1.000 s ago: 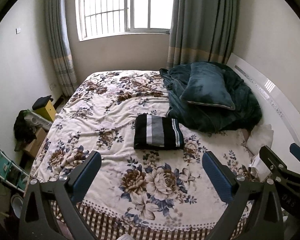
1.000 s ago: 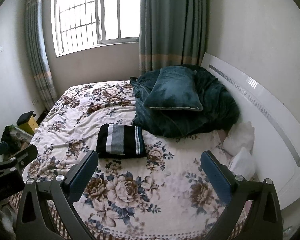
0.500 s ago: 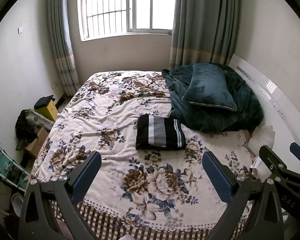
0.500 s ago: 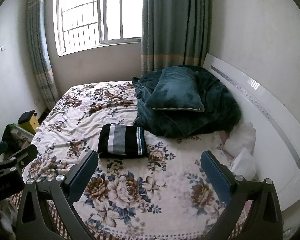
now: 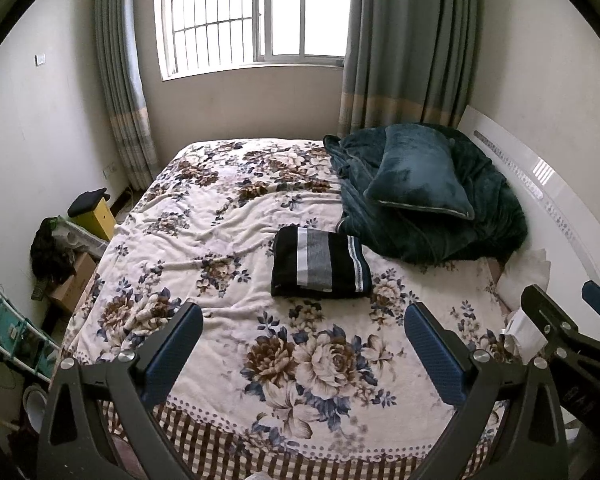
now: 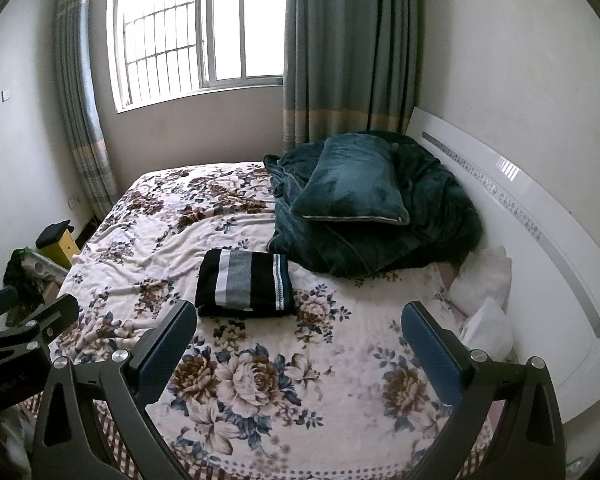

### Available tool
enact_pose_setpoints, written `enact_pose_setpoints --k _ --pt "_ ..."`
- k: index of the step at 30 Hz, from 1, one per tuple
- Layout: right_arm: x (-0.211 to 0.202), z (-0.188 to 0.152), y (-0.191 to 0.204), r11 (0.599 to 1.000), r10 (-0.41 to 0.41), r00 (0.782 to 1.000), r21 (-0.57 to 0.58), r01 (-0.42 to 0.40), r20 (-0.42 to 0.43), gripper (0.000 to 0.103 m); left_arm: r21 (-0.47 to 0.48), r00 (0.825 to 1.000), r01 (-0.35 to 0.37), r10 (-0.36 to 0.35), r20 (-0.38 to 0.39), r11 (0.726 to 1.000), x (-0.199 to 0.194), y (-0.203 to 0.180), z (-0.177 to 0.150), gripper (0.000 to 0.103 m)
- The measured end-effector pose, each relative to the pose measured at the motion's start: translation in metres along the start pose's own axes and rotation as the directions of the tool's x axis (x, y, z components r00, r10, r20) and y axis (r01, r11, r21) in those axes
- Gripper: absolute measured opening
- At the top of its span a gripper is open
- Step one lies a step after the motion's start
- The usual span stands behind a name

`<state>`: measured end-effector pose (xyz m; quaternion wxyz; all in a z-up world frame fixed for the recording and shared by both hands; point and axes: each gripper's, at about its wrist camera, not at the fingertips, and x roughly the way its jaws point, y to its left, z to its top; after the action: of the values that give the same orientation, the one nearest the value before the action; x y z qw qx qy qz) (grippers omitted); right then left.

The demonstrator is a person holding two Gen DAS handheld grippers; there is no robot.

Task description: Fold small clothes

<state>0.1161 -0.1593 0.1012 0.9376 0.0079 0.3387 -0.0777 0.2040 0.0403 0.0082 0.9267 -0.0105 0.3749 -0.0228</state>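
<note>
A folded black garment with white and grey stripes lies flat on the floral blanket in the middle of the bed; it also shows in the right wrist view. My left gripper is open and empty, held back above the near edge of the bed. My right gripper is open and empty too, beside it to the right. Both stand well short of the garment and touch nothing.
A dark teal quilt with a pillow is heaped at the far right by the white headboard. White cloths lie by the headboard. Boxes and clutter stand on the floor left of the bed.
Both grippers have drawn back and up a little; the bed and folded garment sit slightly farther off in view. The garment has not moved. Both jaws stay open.
</note>
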Motion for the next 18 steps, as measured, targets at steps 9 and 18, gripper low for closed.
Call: enact_pose_setpoints --k 9,18 --pt "0.0016 0.003 0.004 1.0 0.003 1.0 -0.002 -0.003 -0.001 0.103 0.0 1.0 -0.001 0.001 0.003 1.0 -0.0005 0.0014 0.0001 0.103" --pt "0.0004 0.001 0.0042 1.0 0.002 1.0 0.002 -0.002 -0.002 0.103 -0.004 1.0 -0.002 0.002 0.004 1.0 -0.001 0.0026 0.0006 0.103"
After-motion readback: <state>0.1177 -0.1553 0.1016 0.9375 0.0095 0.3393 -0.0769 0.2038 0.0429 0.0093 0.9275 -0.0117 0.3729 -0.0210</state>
